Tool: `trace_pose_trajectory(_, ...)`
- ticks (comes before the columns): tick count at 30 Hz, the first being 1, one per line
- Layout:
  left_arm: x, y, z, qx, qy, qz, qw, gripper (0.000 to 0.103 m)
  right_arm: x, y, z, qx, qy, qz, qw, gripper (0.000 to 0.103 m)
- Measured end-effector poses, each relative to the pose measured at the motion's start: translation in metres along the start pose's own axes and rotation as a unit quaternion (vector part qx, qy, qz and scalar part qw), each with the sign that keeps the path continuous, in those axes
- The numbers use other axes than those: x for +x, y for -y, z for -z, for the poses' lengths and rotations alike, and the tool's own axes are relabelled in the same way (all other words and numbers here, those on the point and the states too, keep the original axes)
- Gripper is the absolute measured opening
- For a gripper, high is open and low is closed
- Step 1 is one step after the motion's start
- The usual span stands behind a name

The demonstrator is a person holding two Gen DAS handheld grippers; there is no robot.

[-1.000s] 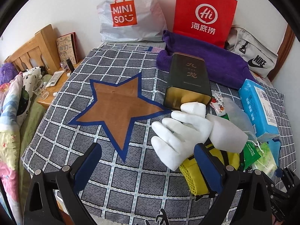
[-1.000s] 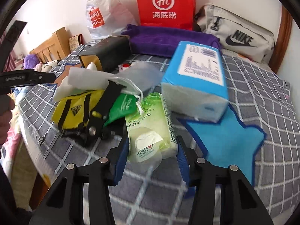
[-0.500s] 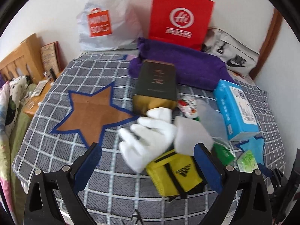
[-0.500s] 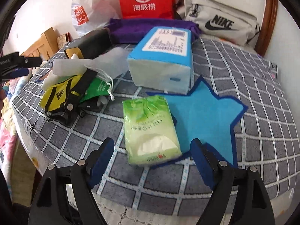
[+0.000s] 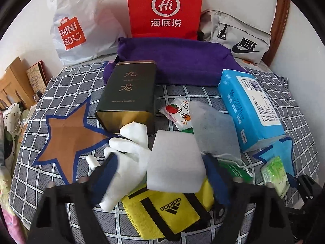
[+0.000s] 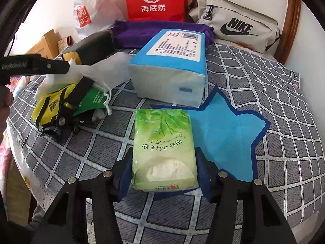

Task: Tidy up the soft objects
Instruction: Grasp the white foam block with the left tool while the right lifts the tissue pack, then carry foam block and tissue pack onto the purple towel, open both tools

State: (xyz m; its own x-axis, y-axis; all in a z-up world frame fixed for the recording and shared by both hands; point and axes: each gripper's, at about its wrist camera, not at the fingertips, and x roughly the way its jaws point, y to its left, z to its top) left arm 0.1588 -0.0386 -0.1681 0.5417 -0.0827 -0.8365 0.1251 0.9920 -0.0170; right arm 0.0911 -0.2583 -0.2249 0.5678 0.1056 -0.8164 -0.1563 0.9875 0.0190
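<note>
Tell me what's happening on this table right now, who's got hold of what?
A person works two handheld grippers over a cluttered checked tablecloth. The right gripper has its jaws closing around a green tissue pack that lies half on a blue star patch. The left gripper has its jaws closing around a white glove and the white block beside it, which lie on top of a yellow Adidas bag. Whether either gripper presses on anything yet is unclear.

The left tool (image 5: 160,174) is showing black angular arms with blue pads (image 5: 105,174). The right tool (image 6: 162,170) is showing matching blue pads (image 6: 125,174), silver screws and black struts.
</note>
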Motion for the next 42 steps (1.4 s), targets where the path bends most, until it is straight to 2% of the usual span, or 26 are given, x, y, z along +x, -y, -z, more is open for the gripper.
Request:
trace_pose_trajectory(1,0.002,-0.002,0.0,-0.001,-0.004,0.007,1.0,0.055,0.0,0.0,-0.001,-0.001,-0.001,0.002,1.0,0.055)
trace_pose_trajectory(4,0.003,-0.009,0.0,-0.004,-0.013,0.031,0.9994,0.052,0.001,0.0,-0.004,-0.001,-0.003,0.005,1.0,0.054)
trace_pose_trajectory(13,-0.027,-0.045,-0.003,-0.029,0.016,0.04,0.9986,0.052,-0.006,-0.004,-0.014,0.002,-0.005,0.019,1.0,0.052)
trace_pose_trajectory(19,-0.036,-0.068,-0.011,-0.05,0.022,0.038,0.9978,0.052,-0.027,-0.004,-0.03,0.02,0.014,0.0,1.0,0.052)
trace_pose_trajectory(29,-0.046,-0.076,-0.044,-0.054,0.039,0.028,0.9974,0.052,-0.065,-0.001,-0.091,0.024,0.075,0.005,0.997,0.052)
trace_pose_trajectory(37,-0.048,-0.073,-0.085,-0.049,0.057,0.025,0.9968,0.05,-0.066,0.01,-0.145,0.036,0.1,0.002,0.994,0.052)
trace_pose_trajectory(39,-0.048,-0.074,-0.092,-0.052,0.06,0.034,0.9962,0.049,-0.064,0.012,-0.151,0.038,0.103,0.0,0.994,0.052)
trace_pose_trajectory(42,-0.048,-0.078,-0.099,-0.063,0.059,0.066,0.9941,0.049,-0.059,0.013,-0.157,0.037,0.099,-0.001,0.994,0.052)
